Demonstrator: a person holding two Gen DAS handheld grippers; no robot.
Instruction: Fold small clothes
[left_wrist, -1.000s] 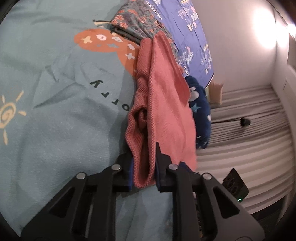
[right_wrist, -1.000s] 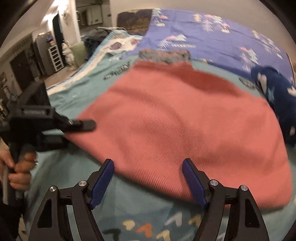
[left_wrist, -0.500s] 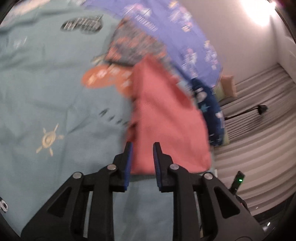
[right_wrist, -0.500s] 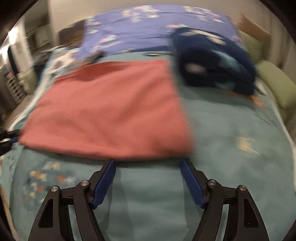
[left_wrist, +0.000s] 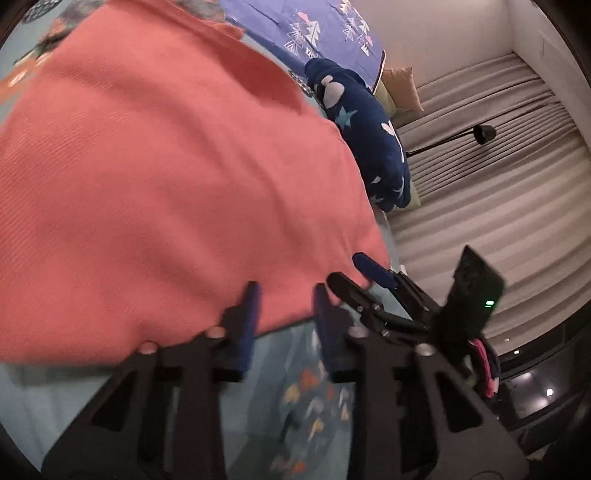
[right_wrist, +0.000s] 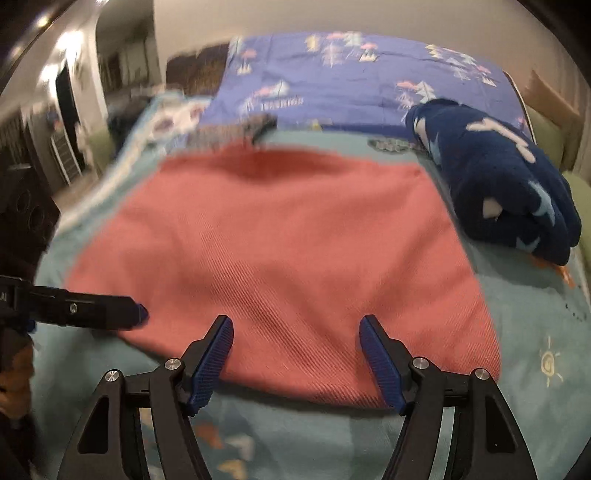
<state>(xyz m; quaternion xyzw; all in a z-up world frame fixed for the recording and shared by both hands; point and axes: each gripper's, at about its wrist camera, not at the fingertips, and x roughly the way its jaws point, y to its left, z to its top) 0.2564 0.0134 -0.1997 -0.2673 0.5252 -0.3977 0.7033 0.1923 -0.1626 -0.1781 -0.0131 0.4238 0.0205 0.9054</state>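
garment: salmon knit cloth (right_wrist: 280, 258) flat on bed (right_wrist: 535, 332), frame centre
left hand-held gripper (left_wrist: 284, 295): narrow gap, over near hem, pinching nothing
right hand-held gripper (right_wrist: 297, 328): spread, closing, nothing clamped; likely lining up next fold

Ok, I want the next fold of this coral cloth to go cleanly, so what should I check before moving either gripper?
1. Coral cloth spread flat on the teal bedspread: ok.
2. Right gripper at the cloth's near edge: ok. Its jaws are wide apart and closing, with the edge between them but not pinched.
3. Left gripper gripping the cloth: not ok. Its jaws are apart over the cloth's edge and the pads are not pressing.
4. Navy star blanket clear of the cloth's far right corner: cannot tell. It lies close beside it.
5. Far edge free of the grey patterned garment: cannot tell, blurred.
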